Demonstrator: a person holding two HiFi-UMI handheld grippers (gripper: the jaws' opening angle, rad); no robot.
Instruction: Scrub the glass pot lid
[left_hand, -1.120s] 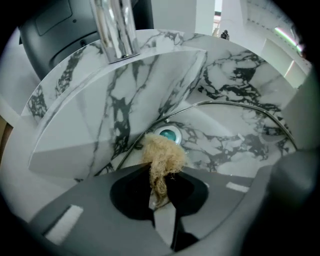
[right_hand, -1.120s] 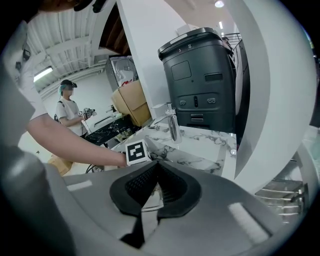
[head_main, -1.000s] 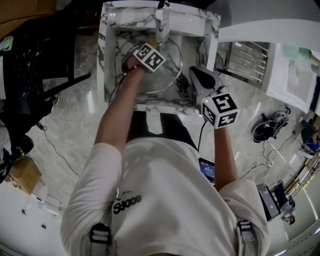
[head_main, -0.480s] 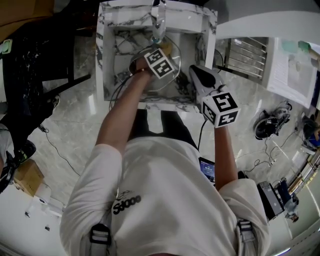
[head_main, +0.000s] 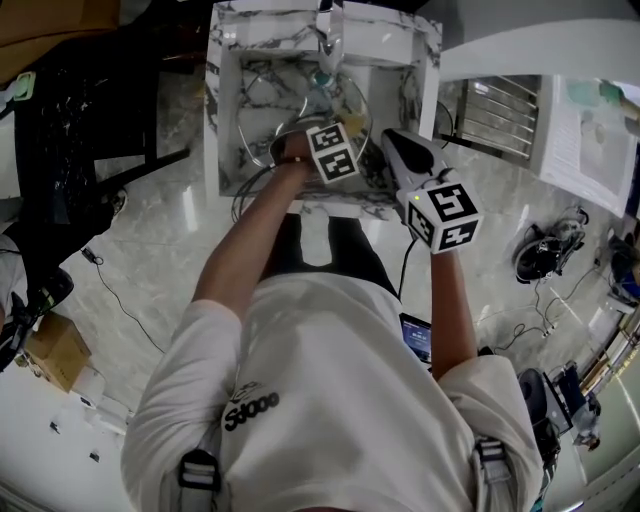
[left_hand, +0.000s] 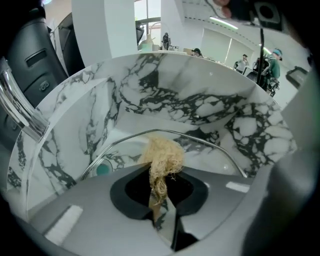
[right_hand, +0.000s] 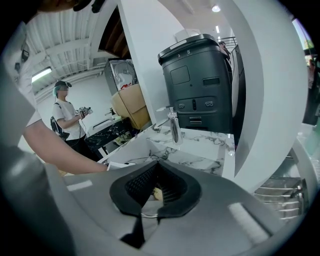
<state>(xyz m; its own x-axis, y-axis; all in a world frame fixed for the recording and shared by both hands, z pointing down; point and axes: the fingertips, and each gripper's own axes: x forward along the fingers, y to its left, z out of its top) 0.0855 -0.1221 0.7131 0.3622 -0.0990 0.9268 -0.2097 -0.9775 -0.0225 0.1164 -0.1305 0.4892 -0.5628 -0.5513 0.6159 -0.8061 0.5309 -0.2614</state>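
Observation:
The glass pot lid (head_main: 272, 132) stands tilted inside the marble sink (head_main: 225, 100). My left gripper (head_main: 335, 135) reaches over it and is shut on a tan fibrous scrubber (left_hand: 161, 157), which presses against the glass (left_hand: 212, 155) just below the steel rim. My right gripper (head_main: 390, 138) is at the lid's right edge. In the right gripper view its jaws (right_hand: 150, 207) are closed with the lid's rim (right_hand: 146, 215) between them, and a bit of the scrubber shows through the gap. A teal spot (left_hand: 102, 170) shows through the glass.
A chrome faucet (head_main: 325, 30) rises at the sink's back edge. A metal rack (head_main: 495, 115) sits to the right of the sink, dark equipment (head_main: 70, 130) to the left. A black appliance (right_hand: 200, 85) stands behind the faucet. A person (right_hand: 65, 117) stands far off.
My left gripper has slid with the scrubber across the lid, to the right and toward the sink's near edge. My right gripper has stayed where it was.

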